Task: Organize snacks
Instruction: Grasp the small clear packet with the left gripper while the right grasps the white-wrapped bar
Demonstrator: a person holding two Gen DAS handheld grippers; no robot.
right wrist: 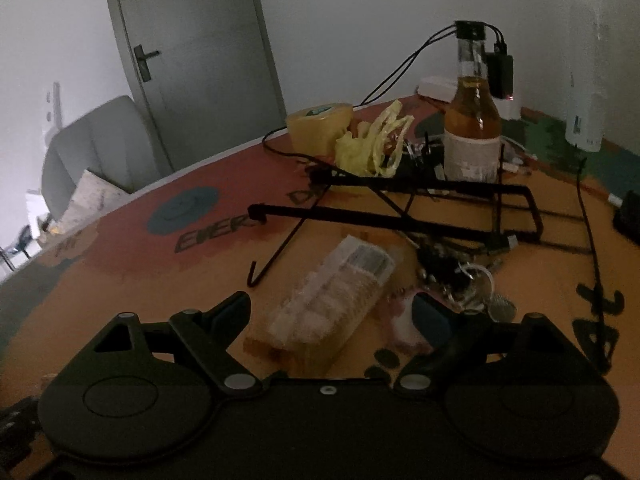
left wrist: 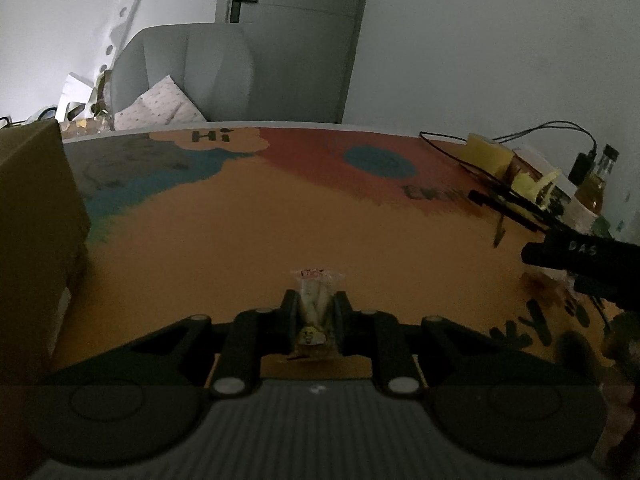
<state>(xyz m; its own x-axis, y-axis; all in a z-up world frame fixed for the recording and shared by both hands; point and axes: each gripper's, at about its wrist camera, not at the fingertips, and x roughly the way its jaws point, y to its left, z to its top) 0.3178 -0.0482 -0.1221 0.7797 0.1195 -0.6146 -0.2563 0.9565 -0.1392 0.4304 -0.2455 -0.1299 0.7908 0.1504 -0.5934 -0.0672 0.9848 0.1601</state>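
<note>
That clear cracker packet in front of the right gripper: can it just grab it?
Probably yes. The right gripper is open, with the cracker packet lying flat between its fingers and nothing on top. The keys crowd the right side, so they might get nudged.

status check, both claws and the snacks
Left claw shut on small snack packet. Right claw open around wafer pack. Keys, black rack close by.

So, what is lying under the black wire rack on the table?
Under the black wire rack only the printed tablecloth shows, with dark lettering partly crossed by its bars. Further back, the yellow bag and bottle hide what lies beneath.
</note>
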